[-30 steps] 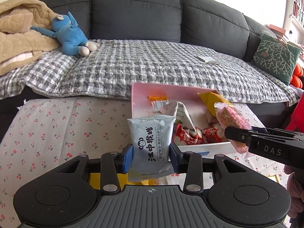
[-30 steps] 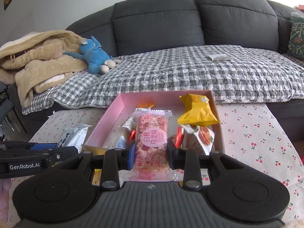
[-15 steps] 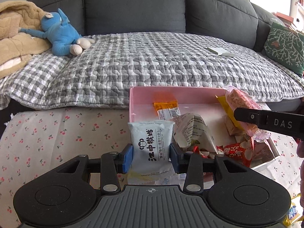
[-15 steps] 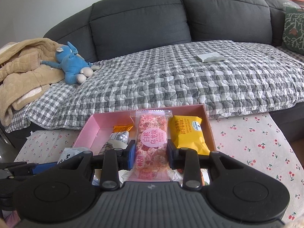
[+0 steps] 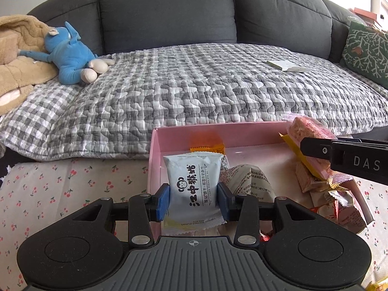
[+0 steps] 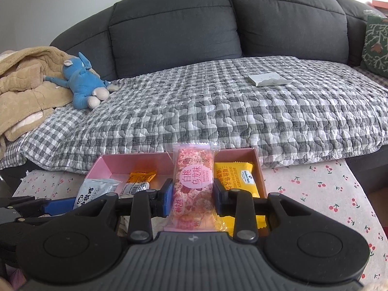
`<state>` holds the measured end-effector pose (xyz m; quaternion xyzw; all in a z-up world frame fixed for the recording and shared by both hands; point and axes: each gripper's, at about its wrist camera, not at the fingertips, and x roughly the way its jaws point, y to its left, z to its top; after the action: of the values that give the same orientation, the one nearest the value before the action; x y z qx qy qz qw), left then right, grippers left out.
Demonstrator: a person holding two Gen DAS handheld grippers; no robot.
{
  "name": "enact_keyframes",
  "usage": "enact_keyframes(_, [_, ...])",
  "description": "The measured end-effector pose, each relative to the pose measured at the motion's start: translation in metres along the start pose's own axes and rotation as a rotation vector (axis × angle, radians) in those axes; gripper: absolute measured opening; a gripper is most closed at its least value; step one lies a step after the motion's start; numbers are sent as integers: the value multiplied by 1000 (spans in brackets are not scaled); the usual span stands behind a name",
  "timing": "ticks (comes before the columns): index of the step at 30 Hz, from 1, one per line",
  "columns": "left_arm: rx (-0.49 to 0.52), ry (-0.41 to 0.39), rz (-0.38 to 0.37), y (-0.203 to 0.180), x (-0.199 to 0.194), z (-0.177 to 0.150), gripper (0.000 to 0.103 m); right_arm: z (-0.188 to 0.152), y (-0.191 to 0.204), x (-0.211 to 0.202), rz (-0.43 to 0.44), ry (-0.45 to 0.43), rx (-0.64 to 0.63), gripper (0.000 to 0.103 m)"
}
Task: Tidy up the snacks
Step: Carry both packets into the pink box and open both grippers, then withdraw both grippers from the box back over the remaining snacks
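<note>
Behind a cherry-print table (image 5: 60, 189), a grey sofa (image 5: 169, 7) is seen. The white packet (image 5: 192, 185) is pinched upright between the left gripper (image 5: 193, 197) pads, over the pink box (image 5: 155, 160) near-left corner. The pink bar (image 6: 192, 184) is clamped by the right gripper (image 6: 192, 197) beside a yellow packet (image 6: 238, 179). Compared with 1.0 s ago, both grippers are positioned farther over the box.

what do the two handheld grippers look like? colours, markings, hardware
Both look alike: black plastic bodies with a ribbed grey front plate, two round black caps, silver screw heads on the finger linkages, and blue pads on the fingertips. Left gripper has a small crosshair mark on its plate; right gripper has a star-like mark. Seen from the side, the right one carries white "DAS" lettering. No cables or sleeves visible.
</note>
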<state>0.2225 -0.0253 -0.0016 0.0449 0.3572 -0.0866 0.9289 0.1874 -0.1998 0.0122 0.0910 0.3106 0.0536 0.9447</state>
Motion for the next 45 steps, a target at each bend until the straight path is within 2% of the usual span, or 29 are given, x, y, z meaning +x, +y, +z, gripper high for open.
enact_keyframes(3, [25,-19,15,-4,0,-1,42,1,0,-1,-2,-10,-3,33])
enact_keyframes(4, [34,-22,13,-5,-1,-1,44,2,-1,-3,-4,-15,-3,36])
enact_keyframes(6, [42,-34,17,-6,-3,-1,58,3,-1,-5,-6,-25,-4,42])
enact_keyframes(9, [48,-48,15,-8,-8,-2,70,4,-2,-10,-11,-37,-3,50])
enact_keyframes(13, [56,-58,10,-10,-16,-3,81,4,-4,-18,-19,-53,-6,63])
enact_keyframes(18, [62,-68,1,-13,-30,-8,88,3,-6,-30,-28,-61,-4,73])
enact_keyframes(25, [65,-84,-13,-15,-59,-21,95,-2,-10,-54,-31,-71,-3,87])
enact_keyframes(45, [37,-25,-45,-16,-117,-78,100,-42,-6,-117,-1,-48,-54,102])
